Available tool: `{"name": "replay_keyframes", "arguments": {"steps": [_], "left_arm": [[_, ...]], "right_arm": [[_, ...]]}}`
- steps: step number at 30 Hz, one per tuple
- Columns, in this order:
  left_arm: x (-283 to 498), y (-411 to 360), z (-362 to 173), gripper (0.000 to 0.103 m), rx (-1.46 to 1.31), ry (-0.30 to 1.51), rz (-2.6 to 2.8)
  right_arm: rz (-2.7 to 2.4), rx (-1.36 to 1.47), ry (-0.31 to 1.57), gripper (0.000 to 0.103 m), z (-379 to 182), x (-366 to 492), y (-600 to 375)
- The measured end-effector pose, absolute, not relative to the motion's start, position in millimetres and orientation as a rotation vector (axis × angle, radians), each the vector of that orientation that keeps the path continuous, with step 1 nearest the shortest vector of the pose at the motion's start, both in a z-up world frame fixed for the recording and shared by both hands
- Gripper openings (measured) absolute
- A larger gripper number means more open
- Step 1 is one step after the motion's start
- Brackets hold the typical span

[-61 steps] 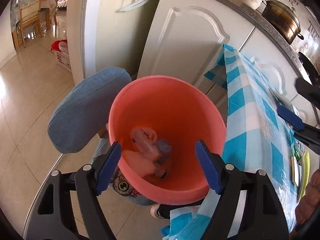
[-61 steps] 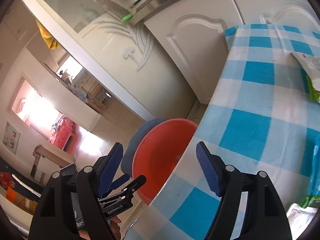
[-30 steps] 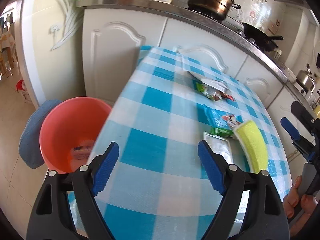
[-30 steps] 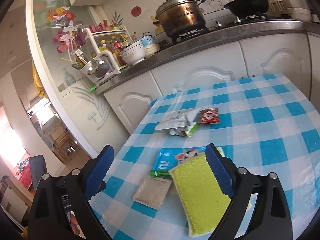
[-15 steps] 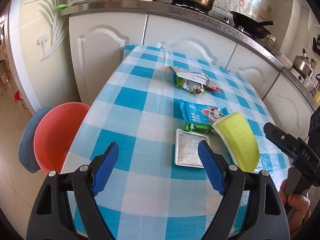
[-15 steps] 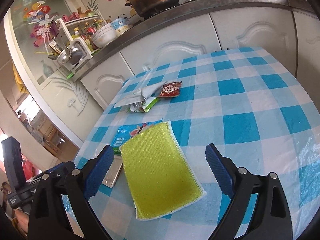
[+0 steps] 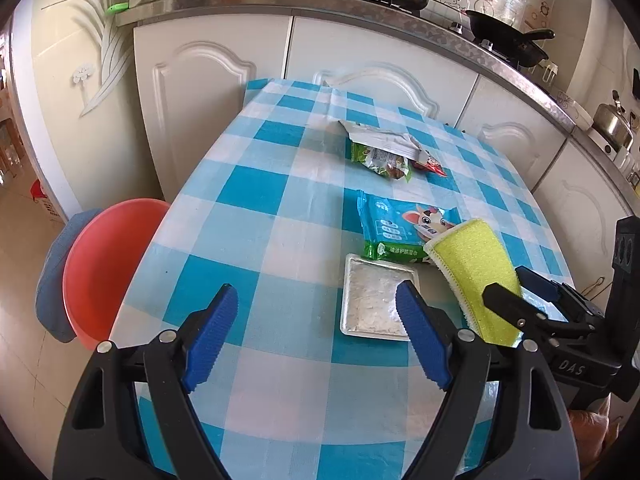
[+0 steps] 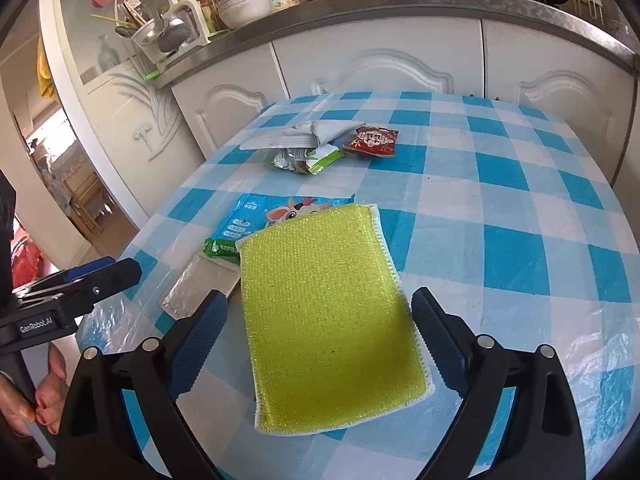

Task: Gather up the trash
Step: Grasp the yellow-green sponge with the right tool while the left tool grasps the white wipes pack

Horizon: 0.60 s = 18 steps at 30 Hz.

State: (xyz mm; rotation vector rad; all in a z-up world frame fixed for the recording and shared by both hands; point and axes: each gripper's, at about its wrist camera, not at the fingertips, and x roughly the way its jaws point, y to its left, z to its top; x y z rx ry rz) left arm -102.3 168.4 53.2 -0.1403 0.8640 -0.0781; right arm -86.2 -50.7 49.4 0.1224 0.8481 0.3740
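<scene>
Left tool (image 7: 316, 334) apart, empty, over table (image 7: 256, 236) | right tool (image 8: 316, 344) apart, straddling yellow sponge (image 8: 332, 320) | wrappers (image 7: 384, 156) lie mid-table; red bin (image 7: 108, 264) waits beside the edge, likely for easy drops

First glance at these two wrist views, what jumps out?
The bright yellow-green scouring sponge lies flat on the blue-and-white checked tablecloth, right between the open fingers of the right gripper. Behind it sit the empty wrappers: a blue cartoon-cow wipes packet, a flat silver foil sachet and a small heap of torn snack wrappers. Off the table's left edge stands the round coral-red plastic bin, below the open left gripper.
</scene>
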Motion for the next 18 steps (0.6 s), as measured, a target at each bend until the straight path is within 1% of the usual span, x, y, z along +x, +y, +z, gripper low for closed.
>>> {"name": "replay_keyframes", "arguments": {"steps": [6,10,12,13,16,17,18], "left_arm": [[-97,168,52,0.082,-0.141,0.867,-0.073],[-85,168,62,0.082,-0.169,0.854,-0.09],[-77,165,71,0.084,-0.171,0.832,-0.11],[-72,161,75,0.087,-0.168,0.827,-0.121],[-52,145,87,0.088,-0.145,0.817,-0.174],[-44,138,90,0.089,-0.133,0.814,-0.204],[-37,131,92,0.09,-0.119,0.814,-0.222]], "right_arm": [[0.373,0.076,0.899,0.093,38,-80,-43],[0.377,0.069,0.92,0.094,35,-76,-42],[0.373,0.075,0.923,0.094,34,-75,-43],[0.372,0.08,0.92,0.094,34,-74,-44],[0.378,0.096,0.925,0.094,34,-71,-46],[0.383,0.106,0.926,0.093,34,-71,-48],[0.389,0.111,0.927,0.089,34,-70,-49]]}}
